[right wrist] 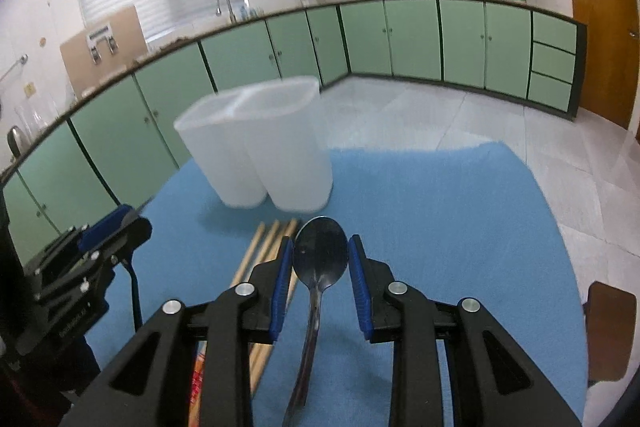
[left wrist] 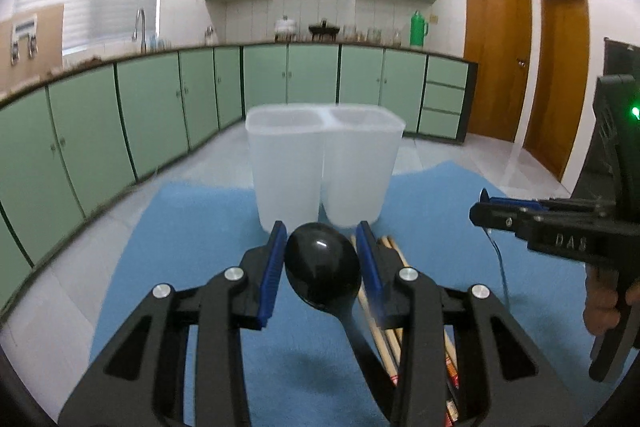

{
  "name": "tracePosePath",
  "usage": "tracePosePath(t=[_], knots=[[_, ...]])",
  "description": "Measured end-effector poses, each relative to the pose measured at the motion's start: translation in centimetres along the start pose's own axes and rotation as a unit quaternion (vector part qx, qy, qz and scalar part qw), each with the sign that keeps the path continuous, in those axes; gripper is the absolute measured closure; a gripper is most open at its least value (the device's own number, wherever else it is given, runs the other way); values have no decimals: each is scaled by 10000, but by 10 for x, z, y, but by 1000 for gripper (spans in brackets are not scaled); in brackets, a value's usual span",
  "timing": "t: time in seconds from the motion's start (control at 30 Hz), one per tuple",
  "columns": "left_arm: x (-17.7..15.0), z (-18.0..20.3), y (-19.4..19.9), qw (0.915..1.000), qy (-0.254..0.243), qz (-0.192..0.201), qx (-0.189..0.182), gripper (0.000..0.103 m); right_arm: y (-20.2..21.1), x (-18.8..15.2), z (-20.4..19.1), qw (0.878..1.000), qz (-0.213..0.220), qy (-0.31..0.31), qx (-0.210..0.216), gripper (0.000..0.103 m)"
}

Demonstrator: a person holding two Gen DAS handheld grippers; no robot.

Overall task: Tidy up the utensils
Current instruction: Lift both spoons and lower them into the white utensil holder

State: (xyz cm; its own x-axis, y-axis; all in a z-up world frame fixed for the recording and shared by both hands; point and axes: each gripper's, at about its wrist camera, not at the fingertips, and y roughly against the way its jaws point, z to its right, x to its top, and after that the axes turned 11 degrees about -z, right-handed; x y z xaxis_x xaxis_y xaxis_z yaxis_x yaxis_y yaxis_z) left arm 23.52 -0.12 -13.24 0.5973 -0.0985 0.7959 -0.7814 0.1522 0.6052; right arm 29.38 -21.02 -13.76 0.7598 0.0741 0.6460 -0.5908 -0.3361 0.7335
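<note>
Left tool grips the glossy black plastic spoon, right tool the shiny steel spoon, both aimed twelve o'clock at the translucent two-compartment plastic holder for dropping in.

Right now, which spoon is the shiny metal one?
The metal spoon in the right gripper. The black spoon, in the left gripper, is dark plastic.
</note>
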Motion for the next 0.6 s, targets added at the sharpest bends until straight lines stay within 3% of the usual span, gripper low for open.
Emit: tracePosePath(t=[0.27,0.6], knots=[[34,-15,25,9981,9,620,5,69,37,36,-8,9971,730,105,177,75],[117,-25,38,9884,115,1515,36,69,66,104,-21,9889,1333,473,463,75]])
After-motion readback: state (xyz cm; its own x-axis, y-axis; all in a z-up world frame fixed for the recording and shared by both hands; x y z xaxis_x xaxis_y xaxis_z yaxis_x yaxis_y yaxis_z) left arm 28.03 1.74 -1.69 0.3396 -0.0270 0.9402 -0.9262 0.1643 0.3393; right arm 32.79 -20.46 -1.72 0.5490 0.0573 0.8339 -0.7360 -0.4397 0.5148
